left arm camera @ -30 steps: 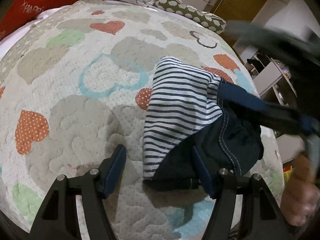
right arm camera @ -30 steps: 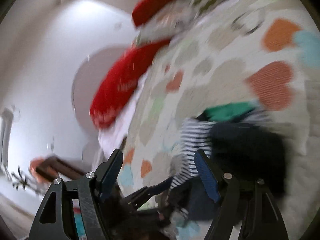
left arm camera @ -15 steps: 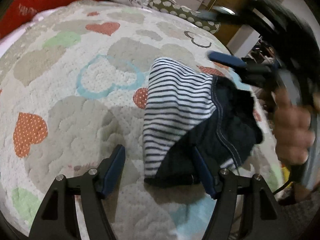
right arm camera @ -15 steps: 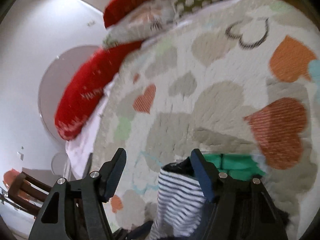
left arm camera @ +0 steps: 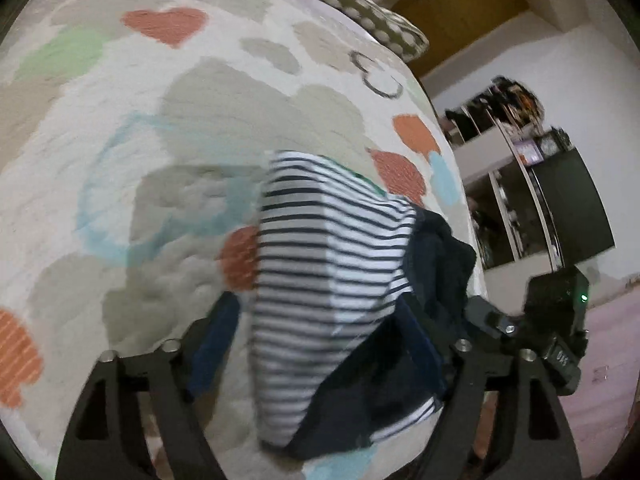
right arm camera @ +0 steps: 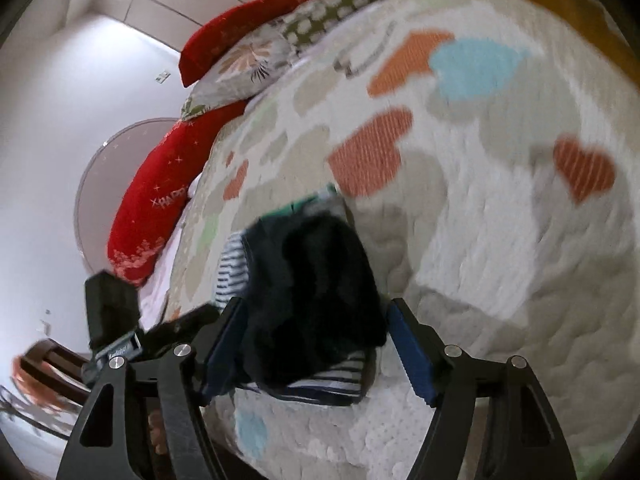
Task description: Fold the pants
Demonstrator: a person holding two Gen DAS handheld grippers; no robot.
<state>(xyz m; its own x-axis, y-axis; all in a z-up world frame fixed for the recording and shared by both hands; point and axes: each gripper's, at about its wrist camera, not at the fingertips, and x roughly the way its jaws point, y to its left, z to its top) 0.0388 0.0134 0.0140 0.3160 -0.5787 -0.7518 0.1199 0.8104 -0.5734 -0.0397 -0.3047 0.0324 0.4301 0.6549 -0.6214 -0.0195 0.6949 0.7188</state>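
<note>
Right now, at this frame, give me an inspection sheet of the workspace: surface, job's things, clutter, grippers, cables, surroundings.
Surface: heart-print quilt on a bed.
Job's things: striped and navy pants, bunched near the bed's edge; green fabric peeks behind them.
Clutter: nothing seen.
Grippers: left gripper open, straddling the pants; right gripper open, straddling the navy part.
Cables: nothing seen.
Surroundings: red pillows, spotted pillow, shelves.

We are in a home bedroom: bed [right arm camera: 500,240] under heart-patterned quilt [left arm camera: 200,120], red pillows [right arm camera: 152,208], cluttered shelves [left arm camera: 508,184].
</note>
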